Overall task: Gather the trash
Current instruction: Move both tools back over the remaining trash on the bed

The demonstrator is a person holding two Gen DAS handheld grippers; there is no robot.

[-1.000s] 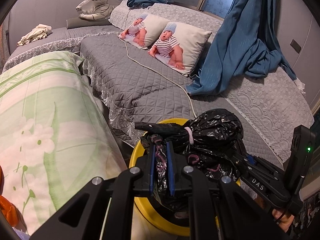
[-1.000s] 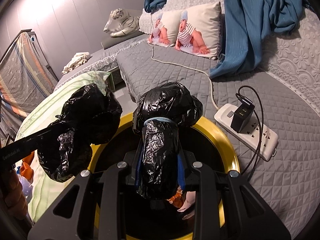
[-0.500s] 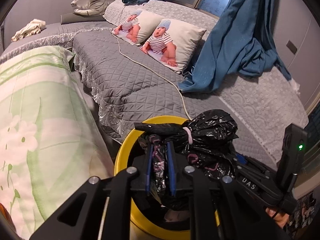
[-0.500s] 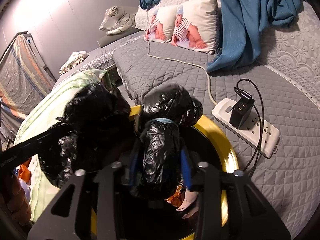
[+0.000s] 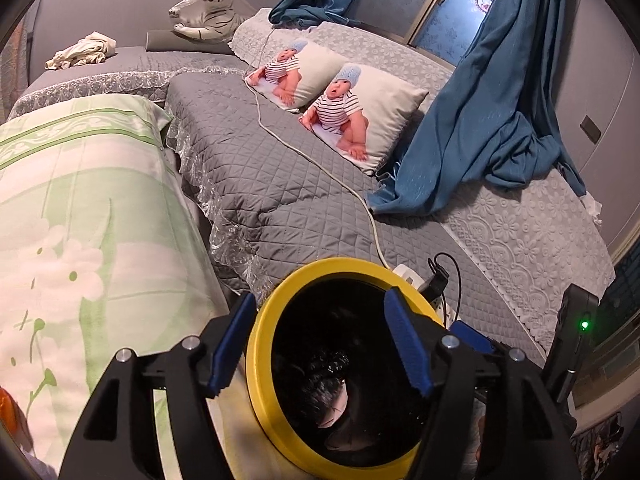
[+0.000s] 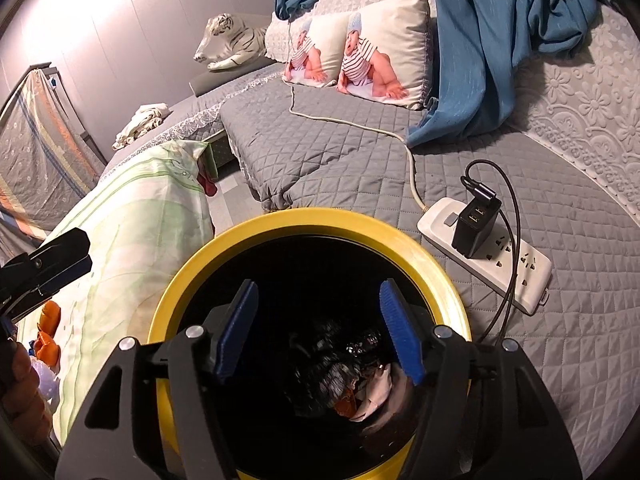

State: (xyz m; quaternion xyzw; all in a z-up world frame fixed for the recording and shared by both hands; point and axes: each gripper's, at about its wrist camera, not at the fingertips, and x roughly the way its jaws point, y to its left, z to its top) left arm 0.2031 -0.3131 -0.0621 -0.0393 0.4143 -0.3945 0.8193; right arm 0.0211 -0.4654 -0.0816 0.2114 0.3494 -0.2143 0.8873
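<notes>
A round yellow-rimmed trash bin (image 5: pixel 264 336) (image 6: pixel 436 264) stands between the beds. Black trash bags (image 5: pixel 324 376) (image 6: pixel 332 364) lie inside it, with some scraps beside them. My left gripper (image 5: pixel 320 344) is open and empty, its blue pads (image 5: pixel 408 340) spread over the bin's rim. My right gripper (image 6: pixel 320 328) is open and empty above the bin's mouth. The left gripper's arm also shows at the left edge of the right wrist view (image 6: pixel 44 264).
A grey quilted bed (image 5: pixel 280 184) lies behind the bin. A white power strip (image 6: pixel 488 256) with a black charger and cables lies next to the bin. A green floral mattress (image 5: pixel 80 240) is at the left. Baby-print pillows (image 5: pixel 360 116) and a blue curtain (image 5: pixel 480 120) lie on the bed.
Both grippers have opened and let go of their black bags, which have dropped into the bin. Both grippers now hang empty over the bin.
</notes>
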